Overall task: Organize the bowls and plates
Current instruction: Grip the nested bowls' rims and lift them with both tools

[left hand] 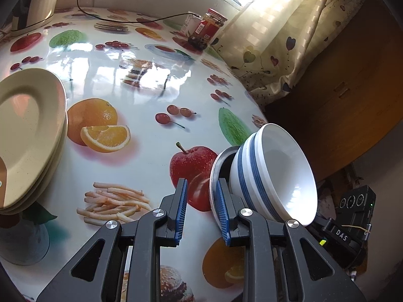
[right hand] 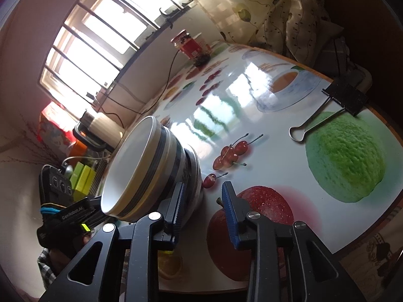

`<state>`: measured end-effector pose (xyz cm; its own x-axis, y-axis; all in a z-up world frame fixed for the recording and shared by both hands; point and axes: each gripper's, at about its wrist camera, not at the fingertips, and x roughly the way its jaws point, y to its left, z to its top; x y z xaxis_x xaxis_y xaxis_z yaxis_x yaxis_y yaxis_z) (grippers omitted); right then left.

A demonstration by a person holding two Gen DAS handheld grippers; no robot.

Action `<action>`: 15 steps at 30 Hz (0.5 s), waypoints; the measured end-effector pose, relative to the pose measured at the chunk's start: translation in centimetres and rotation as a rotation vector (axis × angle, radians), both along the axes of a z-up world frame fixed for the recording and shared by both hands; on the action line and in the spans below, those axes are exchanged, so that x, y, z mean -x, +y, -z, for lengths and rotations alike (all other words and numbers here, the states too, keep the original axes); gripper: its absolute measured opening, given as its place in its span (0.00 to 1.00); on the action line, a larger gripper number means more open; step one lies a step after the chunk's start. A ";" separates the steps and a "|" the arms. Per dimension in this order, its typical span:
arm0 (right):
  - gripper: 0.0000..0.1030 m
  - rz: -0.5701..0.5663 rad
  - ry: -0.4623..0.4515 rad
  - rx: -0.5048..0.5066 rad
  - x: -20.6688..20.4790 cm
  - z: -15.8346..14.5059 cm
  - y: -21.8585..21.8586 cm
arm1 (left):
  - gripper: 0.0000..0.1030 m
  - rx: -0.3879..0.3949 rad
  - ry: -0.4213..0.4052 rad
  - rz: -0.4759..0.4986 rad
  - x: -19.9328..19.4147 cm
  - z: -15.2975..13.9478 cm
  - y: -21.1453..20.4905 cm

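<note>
On the fruit-print tablecloth (left hand: 141,80), cream plates (left hand: 30,130) sat stacked at the left, while the left gripper (left hand: 201,206) and right gripper (right hand: 205,209), both angled downward with jaws spread and pinching nothing, flanked nested blue-striped white bowls (left hand: 274,173) tilted in a steel bowl (left hand: 219,166).

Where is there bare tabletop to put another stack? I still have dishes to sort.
Free: the wide middle between the plates, the jar and the bowls. Crowded: the near edge by the bowls; a binder clip holds the right edge.
</note>
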<state>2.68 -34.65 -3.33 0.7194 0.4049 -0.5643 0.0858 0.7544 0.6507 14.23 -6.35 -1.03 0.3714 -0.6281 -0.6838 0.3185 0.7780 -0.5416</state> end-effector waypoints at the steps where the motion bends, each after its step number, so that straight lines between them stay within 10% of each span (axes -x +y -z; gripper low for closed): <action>1: 0.29 0.001 0.002 -0.007 -0.1 0.1 0.0 | 0.23 0.006 0.004 0.004 0.0 0.1 -0.1; 15: 0.21 -0.038 -0.012 -0.062 -0.4 0.5 -0.2 | 0.23 0.036 0.059 0.040 -0.4 1.2 -0.8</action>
<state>3.03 -34.86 -3.85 0.7094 0.4658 -0.5289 0.0498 0.7155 0.6969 14.63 -7.15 -2.22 0.3048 -0.6666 -0.6803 0.3154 0.7446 -0.5883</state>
